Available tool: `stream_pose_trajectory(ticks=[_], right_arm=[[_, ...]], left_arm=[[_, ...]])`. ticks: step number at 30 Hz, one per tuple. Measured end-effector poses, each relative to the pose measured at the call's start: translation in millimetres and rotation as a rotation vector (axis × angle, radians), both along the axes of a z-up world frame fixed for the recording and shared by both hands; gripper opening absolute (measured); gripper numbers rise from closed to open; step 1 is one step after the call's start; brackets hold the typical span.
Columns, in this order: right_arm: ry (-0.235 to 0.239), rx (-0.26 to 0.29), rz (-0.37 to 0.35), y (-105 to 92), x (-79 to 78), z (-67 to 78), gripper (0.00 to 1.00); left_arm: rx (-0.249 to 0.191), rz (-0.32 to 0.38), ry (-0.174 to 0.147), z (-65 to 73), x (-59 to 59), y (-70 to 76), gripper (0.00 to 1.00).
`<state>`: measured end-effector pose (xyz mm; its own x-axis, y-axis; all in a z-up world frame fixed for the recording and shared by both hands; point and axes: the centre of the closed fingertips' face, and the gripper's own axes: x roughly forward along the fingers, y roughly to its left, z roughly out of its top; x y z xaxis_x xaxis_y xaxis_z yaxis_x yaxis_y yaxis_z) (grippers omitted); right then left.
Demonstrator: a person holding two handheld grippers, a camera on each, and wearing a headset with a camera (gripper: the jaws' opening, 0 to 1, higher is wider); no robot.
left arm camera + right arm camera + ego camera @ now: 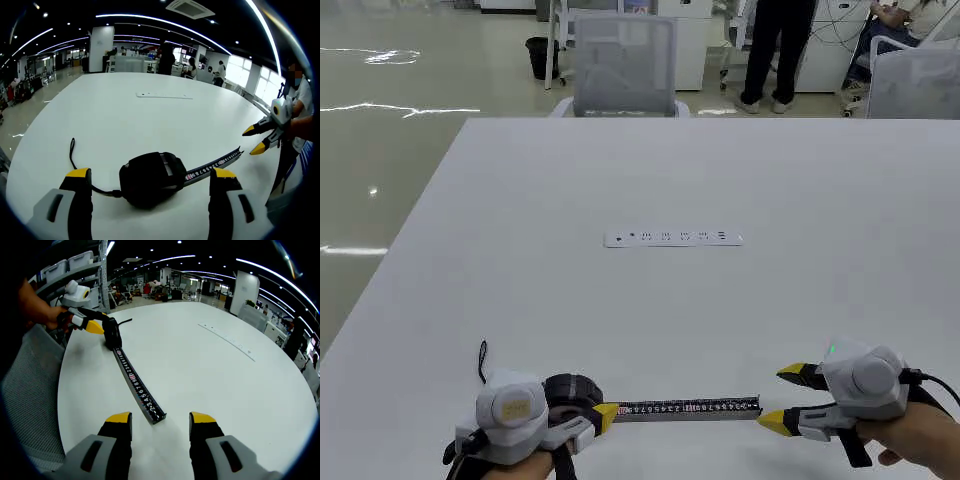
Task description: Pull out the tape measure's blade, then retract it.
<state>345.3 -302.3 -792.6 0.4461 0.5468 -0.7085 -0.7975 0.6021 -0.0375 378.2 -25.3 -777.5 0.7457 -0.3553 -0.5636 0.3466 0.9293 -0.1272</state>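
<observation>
While blade (688, 407) lies extended, right tool (160, 416) agape, left tool (151, 172) straddling case (150, 182).

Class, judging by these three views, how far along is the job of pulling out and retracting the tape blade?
Done: the blade lies pulled out of the case across the table. In hand: the open left gripper brackets the case, not clamped on it; the open right gripper sits just off the blade's tip, not holding it. Left: retracting the blade into the case.
</observation>
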Motion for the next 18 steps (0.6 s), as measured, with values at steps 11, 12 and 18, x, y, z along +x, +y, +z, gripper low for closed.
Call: stream_pose_trajectory(ticks=[11,12,18], right_arm=[[0.073,-0.121,0.175,9.6,-1.5,-22.5,0.42],[0.081,-0.127,0.193,10.4,-2.8,-24.1,0.4],[0.104,-0.198,0.282,10.9,-2.6,-32.3,0.34]], left_arm=[[-0.004,0.02,0.001,-3.1,8.2,-1.6,0.93],[-0.001,0.019,0.001,-3.4,8.0,-1.5,0.93],[0.013,0.011,0.005,-5.6,6.6,-0.7,0.92]])
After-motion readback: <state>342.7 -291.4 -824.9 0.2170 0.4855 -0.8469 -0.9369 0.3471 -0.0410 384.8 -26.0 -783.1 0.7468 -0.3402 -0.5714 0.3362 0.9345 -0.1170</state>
